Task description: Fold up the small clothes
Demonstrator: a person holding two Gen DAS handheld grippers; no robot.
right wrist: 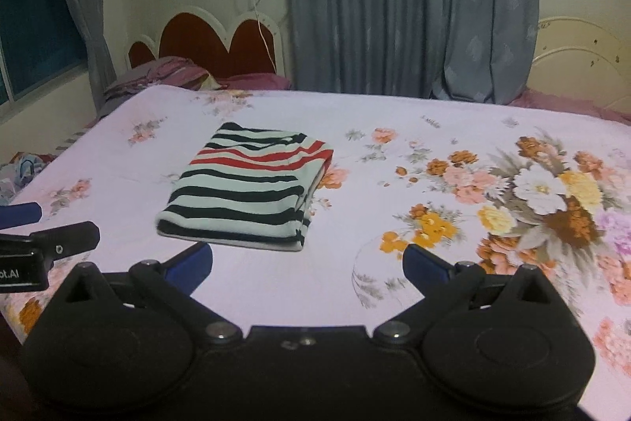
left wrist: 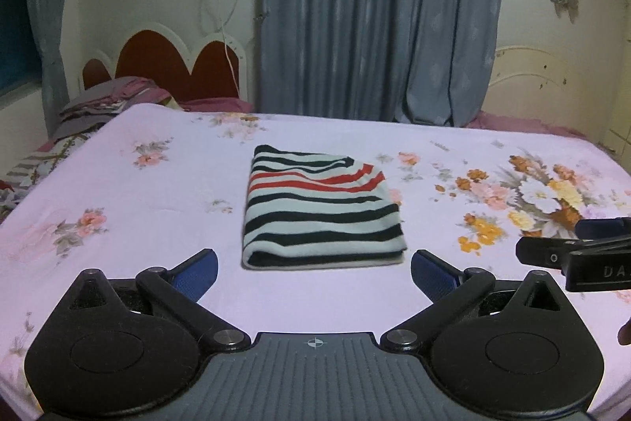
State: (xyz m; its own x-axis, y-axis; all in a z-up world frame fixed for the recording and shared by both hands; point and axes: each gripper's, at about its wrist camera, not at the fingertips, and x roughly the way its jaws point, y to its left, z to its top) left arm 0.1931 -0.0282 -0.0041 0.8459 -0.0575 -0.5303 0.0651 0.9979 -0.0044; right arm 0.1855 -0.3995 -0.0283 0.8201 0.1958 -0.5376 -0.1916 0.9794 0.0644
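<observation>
A striped garment, white with black and red stripes, lies folded into a neat rectangle on the floral sheet. My left gripper is open just in front of its near edge, blue pads wide apart with nothing between them. In the right wrist view the same folded garment lies ahead and to the left. My right gripper is open too, empty, off the garment's near right corner. Each gripper shows at the edge of the other's view: the right one and the left one.
The pale pink sheet with a large flower print covers the whole bed. A pile of clothes sits at the far left by a red headboard. Grey-blue curtains hang behind the bed.
</observation>
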